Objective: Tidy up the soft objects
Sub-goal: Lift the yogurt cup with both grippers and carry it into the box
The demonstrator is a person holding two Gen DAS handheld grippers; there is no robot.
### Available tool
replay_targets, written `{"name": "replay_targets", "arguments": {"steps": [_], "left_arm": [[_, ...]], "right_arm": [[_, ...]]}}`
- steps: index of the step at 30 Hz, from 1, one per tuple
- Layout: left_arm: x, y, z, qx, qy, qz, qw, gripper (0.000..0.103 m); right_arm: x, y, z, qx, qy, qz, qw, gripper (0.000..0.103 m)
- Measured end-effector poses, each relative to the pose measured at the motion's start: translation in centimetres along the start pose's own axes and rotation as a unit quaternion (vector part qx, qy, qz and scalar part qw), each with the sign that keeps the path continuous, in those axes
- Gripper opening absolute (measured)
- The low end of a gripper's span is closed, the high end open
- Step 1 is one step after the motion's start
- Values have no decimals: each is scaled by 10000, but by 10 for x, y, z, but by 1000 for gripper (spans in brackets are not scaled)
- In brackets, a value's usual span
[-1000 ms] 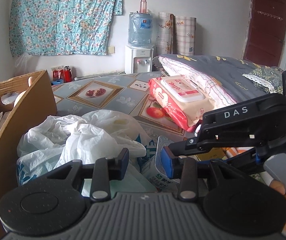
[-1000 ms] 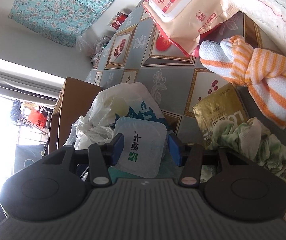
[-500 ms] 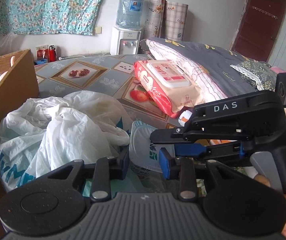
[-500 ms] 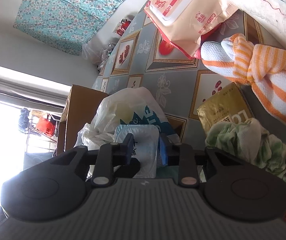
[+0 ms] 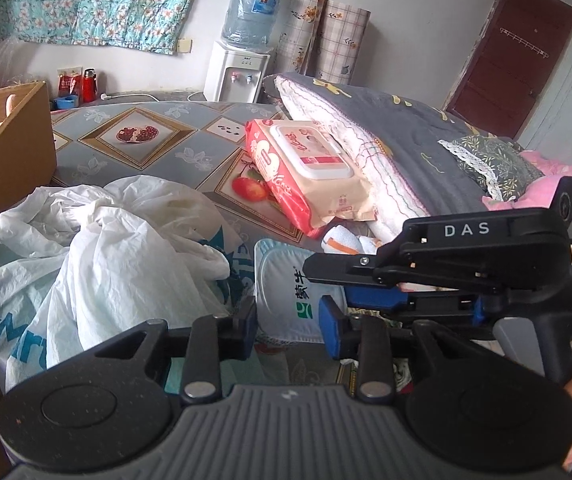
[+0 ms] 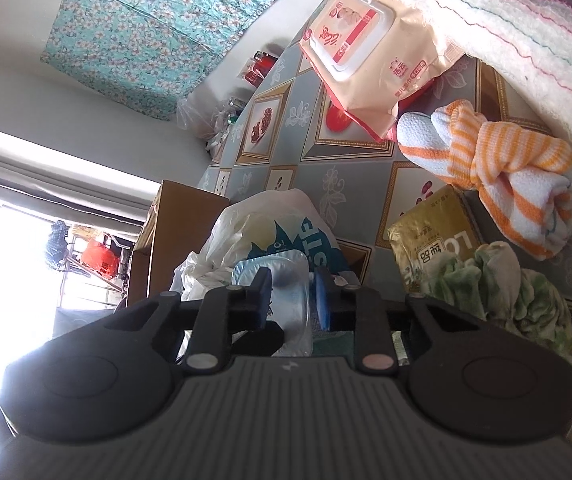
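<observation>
My right gripper point(image 6: 290, 297) has just been closing; its fingers now pinch the white milk pouch point(image 5: 286, 288). My left gripper point(image 5: 289, 325) has the same pouch between its fingers, narrowly parted, but I cannot tell whether they press it. A crumpled plastic bag point(image 5: 98, 248) lies just left of my left fingers.

One wipes pack point(image 5: 309, 168); one milk pouch point(image 5: 289, 296); two plastic bags point(image 5: 98, 248); one striped towel point(image 6: 497, 168).
</observation>
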State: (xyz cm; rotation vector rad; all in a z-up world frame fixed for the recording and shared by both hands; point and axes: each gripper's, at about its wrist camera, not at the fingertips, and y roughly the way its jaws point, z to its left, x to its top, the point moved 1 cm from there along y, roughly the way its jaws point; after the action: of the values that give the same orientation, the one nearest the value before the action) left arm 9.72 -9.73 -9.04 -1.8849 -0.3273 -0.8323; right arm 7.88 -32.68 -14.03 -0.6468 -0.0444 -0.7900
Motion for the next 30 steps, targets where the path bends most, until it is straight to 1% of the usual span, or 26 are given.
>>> {"name": "replay_targets", "arguments": {"steps": [4,8,13,18,21,22,26,28,30], "left_arm": [[0,-6,-7,-127,-63,-20,9999,33],[2,-14,-16,-201,-82,-83,9997,33],[9,-38,-24,-206,-62,-382,9990,34],[16,-71,-16,-200,-222,-739,9968,34],[19,-93,-5,-96,-338,-958,9948,34],[20,-103,0,-31,-369,-1050,9938,34],[24,-138,29,218,-664,-1368,9881,34],[26,-156,46,407,-802,-1495,9847,34],[28,-175,67,671,-942,-1576,9807,34]], "right_arm": [[-3,-17,-2,66,56,-72,9999,22],[-4,-32,5,60,-14,-159,9999,22],[-5,-53,29,127,-264,-253,9993,22],[-9,-63,66,276,-570,-304,9975,22],[-15,-60,93,389,-794,-250,9958,22],[-17,-56,107,423,-904,-223,9948,22],[-28,-38,153,588,-1239,-41,9905,22],[-36,-22,179,692,-1400,130,9876,22],[-46,1,205,812,-1519,381,9843,22]]}}
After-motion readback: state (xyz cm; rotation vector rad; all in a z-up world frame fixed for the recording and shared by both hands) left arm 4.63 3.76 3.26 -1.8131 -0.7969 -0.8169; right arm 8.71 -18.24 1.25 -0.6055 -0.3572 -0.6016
